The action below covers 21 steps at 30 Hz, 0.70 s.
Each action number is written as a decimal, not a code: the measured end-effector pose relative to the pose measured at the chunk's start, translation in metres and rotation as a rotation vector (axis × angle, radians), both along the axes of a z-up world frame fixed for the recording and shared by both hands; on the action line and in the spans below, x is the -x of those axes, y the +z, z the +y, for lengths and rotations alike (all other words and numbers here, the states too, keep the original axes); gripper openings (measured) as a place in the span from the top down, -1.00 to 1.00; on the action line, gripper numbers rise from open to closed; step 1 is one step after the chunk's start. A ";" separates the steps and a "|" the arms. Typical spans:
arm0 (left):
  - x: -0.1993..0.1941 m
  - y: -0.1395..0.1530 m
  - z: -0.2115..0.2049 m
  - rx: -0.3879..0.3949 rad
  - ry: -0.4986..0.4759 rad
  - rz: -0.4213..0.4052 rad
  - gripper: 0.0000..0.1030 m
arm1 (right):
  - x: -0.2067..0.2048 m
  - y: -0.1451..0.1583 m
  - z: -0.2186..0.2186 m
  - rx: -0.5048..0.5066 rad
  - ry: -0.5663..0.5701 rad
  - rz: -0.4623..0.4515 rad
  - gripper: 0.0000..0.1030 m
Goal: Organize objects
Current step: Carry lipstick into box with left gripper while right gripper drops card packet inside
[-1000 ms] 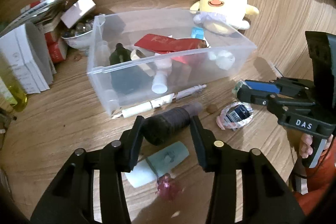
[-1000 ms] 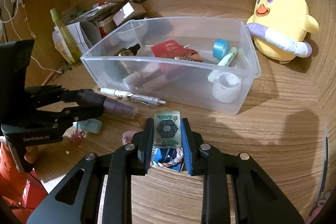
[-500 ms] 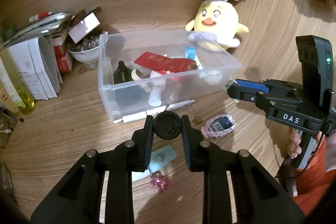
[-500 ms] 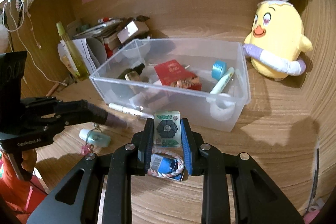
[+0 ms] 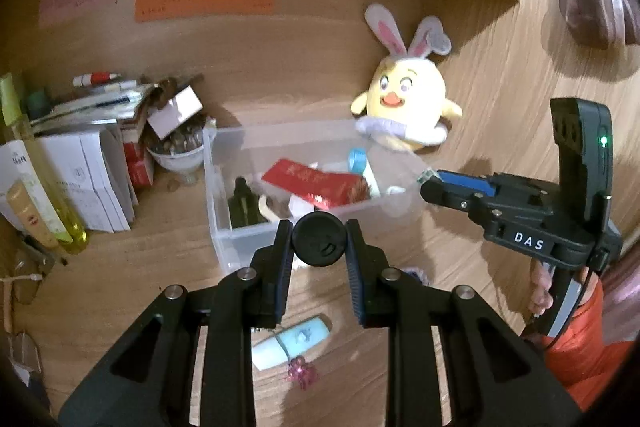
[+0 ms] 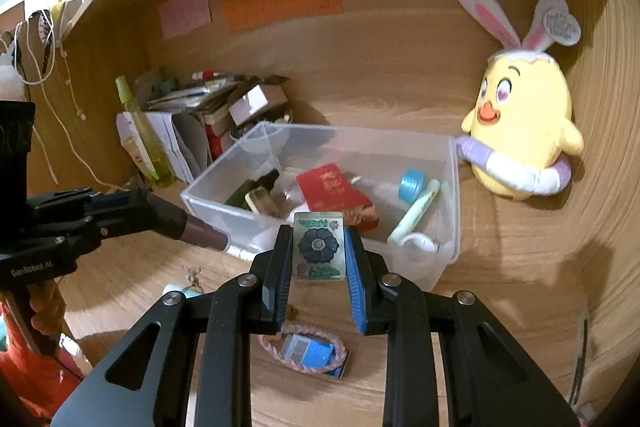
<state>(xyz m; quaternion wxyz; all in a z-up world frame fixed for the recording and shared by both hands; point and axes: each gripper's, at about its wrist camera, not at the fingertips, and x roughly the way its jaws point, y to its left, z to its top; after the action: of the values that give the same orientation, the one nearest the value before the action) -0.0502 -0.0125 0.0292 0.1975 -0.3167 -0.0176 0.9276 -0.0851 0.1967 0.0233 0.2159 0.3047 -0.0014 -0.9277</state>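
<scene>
Black left gripper [image 5: 319, 242] is clamped on a dark tube [image 5: 319, 239], end-on to the camera, up above the desk [image 5: 100, 279]. Right gripper [image 6: 319, 249] pinches a little flower card [image 6: 319, 246] the same way. Both hover just in front of the clear plastic bin [image 6: 450, 227], with the yellow plush chick [image 6: 520, 131] behind it.

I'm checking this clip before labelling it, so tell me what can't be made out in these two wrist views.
- Left wrist view: the dark tube shows only its round end; its length is hidden behind that.
- Both views: writing on the orange note is blurred.
- Right wrist view: the blue packet inside the braided band is partly covered by the right tongs.
- Left wrist view: the bin front wall clouds the items low inside.
</scene>
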 end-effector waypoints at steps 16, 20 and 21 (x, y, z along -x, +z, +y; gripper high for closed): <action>0.037 0.022 0.002 -0.023 0.063 0.032 0.52 | 0.028 0.009 -0.003 -0.039 -0.016 0.044 0.56; 0.051 0.018 0.006 -0.020 0.067 0.018 0.52 | 0.041 0.003 -0.003 -0.048 -0.023 0.026 0.56; 0.054 0.017 0.007 -0.021 0.065 0.014 0.52 | 0.044 0.001 -0.003 -0.052 -0.027 0.021 0.56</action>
<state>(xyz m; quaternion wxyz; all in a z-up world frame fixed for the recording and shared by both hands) -0.1040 -0.0053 0.0458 0.1707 -0.3076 -0.0364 0.9354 -0.1295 0.1938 0.0240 0.1954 0.3006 0.0210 -0.9333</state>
